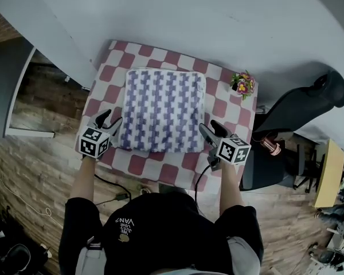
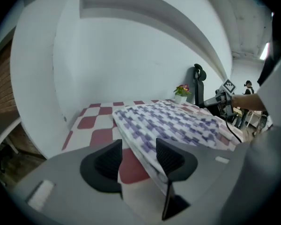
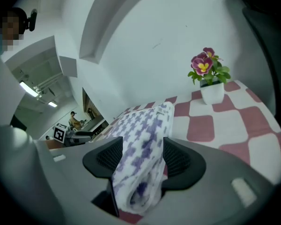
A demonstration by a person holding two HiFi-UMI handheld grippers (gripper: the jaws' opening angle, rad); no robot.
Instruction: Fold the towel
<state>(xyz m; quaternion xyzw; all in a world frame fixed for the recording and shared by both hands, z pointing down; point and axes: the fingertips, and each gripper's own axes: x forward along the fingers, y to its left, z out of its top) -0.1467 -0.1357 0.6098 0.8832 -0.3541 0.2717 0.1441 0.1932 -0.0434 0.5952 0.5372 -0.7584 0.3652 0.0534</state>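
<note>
A white towel with a purple check pattern [image 1: 163, 110] lies folded into a thick rectangle on the red-and-white checked tablecloth [image 1: 218, 105]. My left gripper [image 1: 110, 118] stands open at the towel's near left corner. In the left gripper view the towel's edge [image 2: 173, 123] runs past the right jaw, and bare cloth shows between the jaws [image 2: 138, 146]. My right gripper [image 1: 211, 126] is at the near right corner, open. In the right gripper view the towel's rolled edge [image 3: 145, 125] lies loosely between the wide-set jaws [image 3: 143, 146].
A small white pot of pink and yellow flowers [image 1: 242, 85] stands at the table's far right corner, also in the right gripper view [image 3: 210, 76]. A black chair [image 1: 309, 102] sits right of the table. White wall runs behind it. A black cable [image 1: 200, 173] hangs from my right gripper.
</note>
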